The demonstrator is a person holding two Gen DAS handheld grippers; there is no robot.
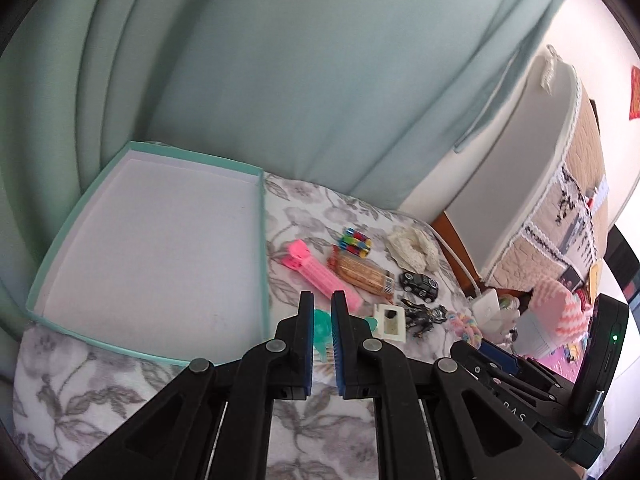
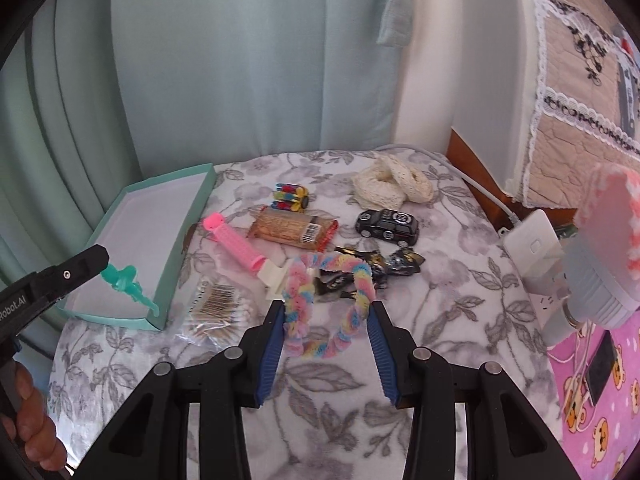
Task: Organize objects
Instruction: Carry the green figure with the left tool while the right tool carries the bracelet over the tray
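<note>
Left tongs [image 1: 322, 312] clamped on translucent green plastic figure [image 2: 129, 283], right tongs [image 2: 327, 322] splayed around fuzzy pastel ring [image 2: 320, 304]

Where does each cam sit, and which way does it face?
Left wrist: on the left gripper, looking along its fingers, shut on the green toy, toward the teal box; the right gripper's body shows at the right edge.
Right wrist: on the right gripper, open around the pastel scrunchie; a hand shows.
Shared: box, pink roller, black toy car.
</note>
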